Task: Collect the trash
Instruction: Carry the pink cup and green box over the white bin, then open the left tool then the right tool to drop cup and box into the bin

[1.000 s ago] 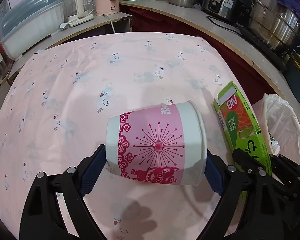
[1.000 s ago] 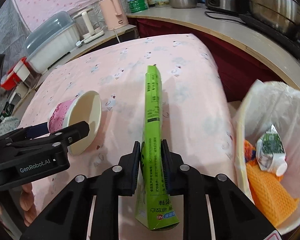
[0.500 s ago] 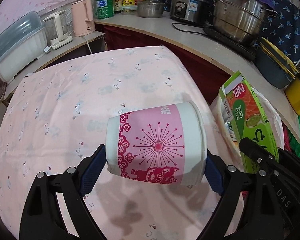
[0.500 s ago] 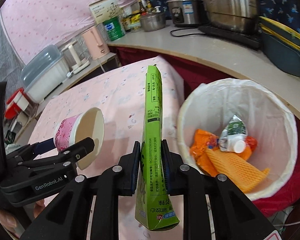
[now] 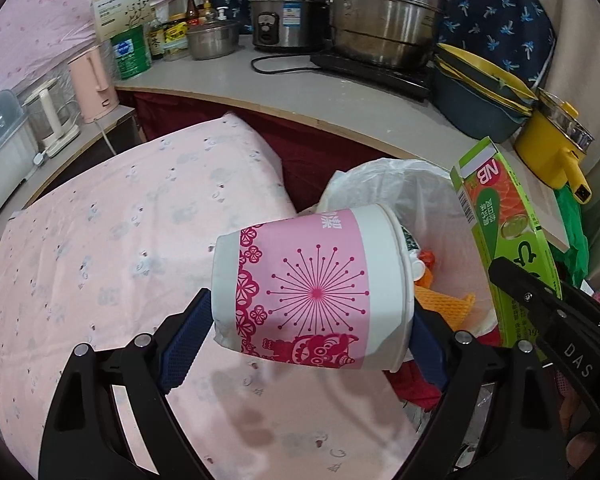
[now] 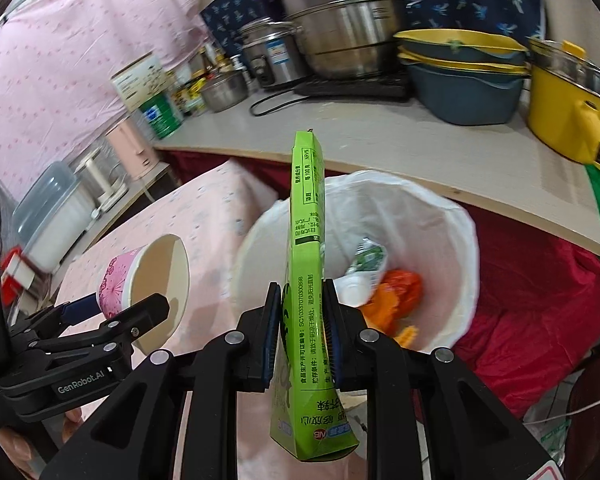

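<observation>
White-lined trash bin has come into view beneath both loads; left tool grips the paper cup, right tool clamps the green carton; release is judged imminent.

Steel pots crowd the counter; yellow pot rightmost.

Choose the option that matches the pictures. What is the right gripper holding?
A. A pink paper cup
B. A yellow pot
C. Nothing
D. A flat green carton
D: in the right wrist view the right gripper has its jaws pressed on both faces of the flat green carton, above the lined trash bin.
</observation>
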A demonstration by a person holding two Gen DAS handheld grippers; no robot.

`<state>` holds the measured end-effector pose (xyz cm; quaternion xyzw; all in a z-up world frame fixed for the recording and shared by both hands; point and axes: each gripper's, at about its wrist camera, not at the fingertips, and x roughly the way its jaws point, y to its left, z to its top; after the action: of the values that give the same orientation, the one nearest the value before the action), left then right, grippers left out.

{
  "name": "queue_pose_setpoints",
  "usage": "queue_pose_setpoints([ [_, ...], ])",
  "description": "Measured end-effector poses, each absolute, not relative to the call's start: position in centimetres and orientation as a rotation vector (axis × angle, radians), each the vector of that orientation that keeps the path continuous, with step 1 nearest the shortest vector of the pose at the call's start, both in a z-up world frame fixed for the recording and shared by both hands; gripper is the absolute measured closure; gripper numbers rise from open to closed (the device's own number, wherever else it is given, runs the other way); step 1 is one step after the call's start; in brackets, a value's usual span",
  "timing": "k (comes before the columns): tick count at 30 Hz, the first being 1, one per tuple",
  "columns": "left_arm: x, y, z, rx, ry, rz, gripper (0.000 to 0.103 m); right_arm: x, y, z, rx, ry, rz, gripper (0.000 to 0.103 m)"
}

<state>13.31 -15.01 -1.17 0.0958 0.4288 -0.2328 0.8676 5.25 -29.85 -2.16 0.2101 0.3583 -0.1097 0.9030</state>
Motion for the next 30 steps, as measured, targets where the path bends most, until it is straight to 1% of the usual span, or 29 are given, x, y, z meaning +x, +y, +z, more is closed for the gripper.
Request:
queue_pose_setpoints([
  [6,13.3,-19.7,-2.0,0.245,0.913,-0.566,0.018,3.8,-33.8,-2.7,0.478,0.726,-0.290,0.083],
  [14,14.6,-23.8,-3.0,0.253,0.914,-0.637,0.018,3.7,-36.2,-4.2,0.506,0.740,-0.324,0.083],
  [18,15.6,-24.1,-2.9,0.237,0.894,-0.603,0.017,4.4,-36.4,-4.6,0.510,0.745,-0.321,0.083],
  [26,16.8,-22.2,-3.5,0.214,0.897,-0.527,0.017,6.8,-35.7,-5.1,0.501,0.759,-0.280,0.082],
  [28,17.0,-21.7,-3.6,0.211,0.896,-0.508,0.017,7.6,-35.3,-5.2,0.498,0.760,-0.265,0.078],
  [29,17.0,-21.5,-3.6,0.208,0.897,-0.501,0.017,8.0,-35.1,-5.2,0.490,0.758,-0.264,0.074],
  [30,17.0,-21.2,-3.7,0.203,0.899,-0.496,0.017,8.3,-34.9,-5.2,0.481,0.756,-0.273,0.062],
])
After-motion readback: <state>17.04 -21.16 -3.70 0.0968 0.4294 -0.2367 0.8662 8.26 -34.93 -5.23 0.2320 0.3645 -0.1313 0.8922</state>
